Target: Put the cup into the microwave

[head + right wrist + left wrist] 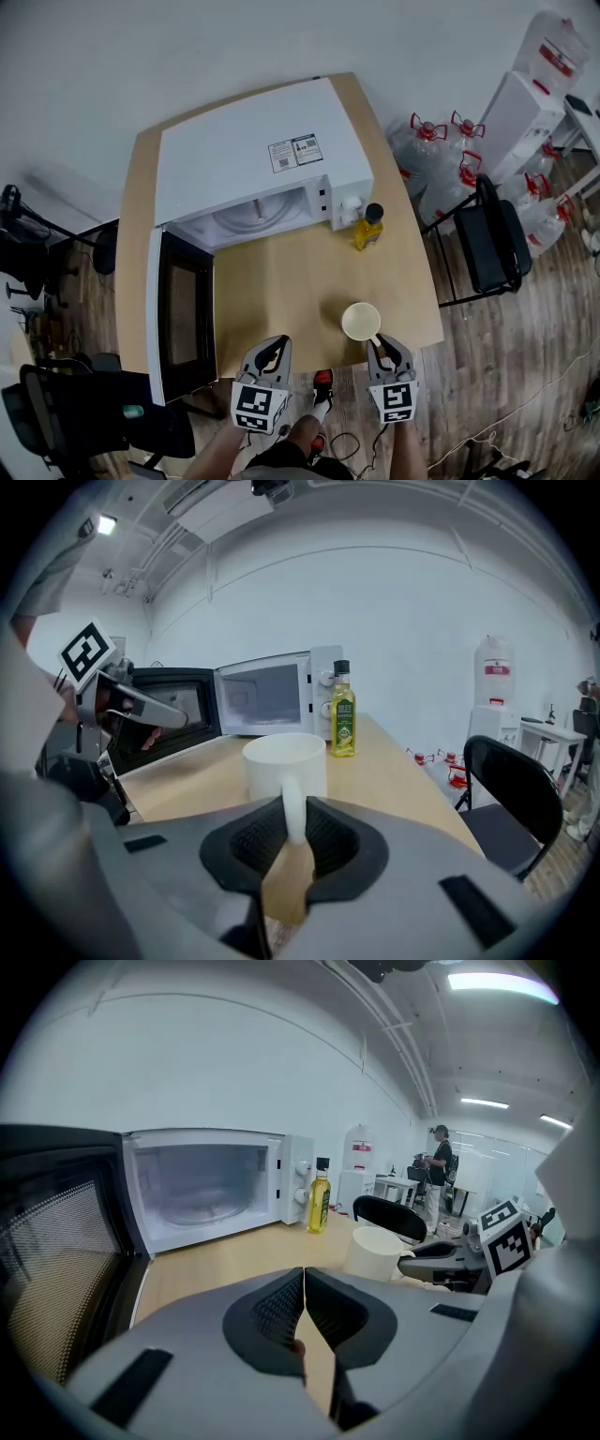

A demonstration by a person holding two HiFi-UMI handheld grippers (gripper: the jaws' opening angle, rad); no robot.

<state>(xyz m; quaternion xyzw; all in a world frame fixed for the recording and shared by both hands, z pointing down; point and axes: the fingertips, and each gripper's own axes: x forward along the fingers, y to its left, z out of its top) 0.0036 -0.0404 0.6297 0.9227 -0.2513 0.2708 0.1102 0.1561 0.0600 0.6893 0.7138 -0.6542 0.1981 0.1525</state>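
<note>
Cup (pixel 284 757) held by handle (pixel 292 794) in right gripper (pixel 293 813)

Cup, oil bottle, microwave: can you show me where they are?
cup (pixel 361 322): head view, on its open inside.
oil bottle (pixel 342 722): right gripper view, on its yellow body.
microwave (pixel 248 155): head view, on its white top.

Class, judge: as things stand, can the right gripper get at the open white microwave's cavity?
Probably yes. The right gripper grips the white ceramic cup by its handle. The white microwave has its black-framed door swung wide, and only wooden tabletop lies between. The yellow oil bottle stands aside.
</note>
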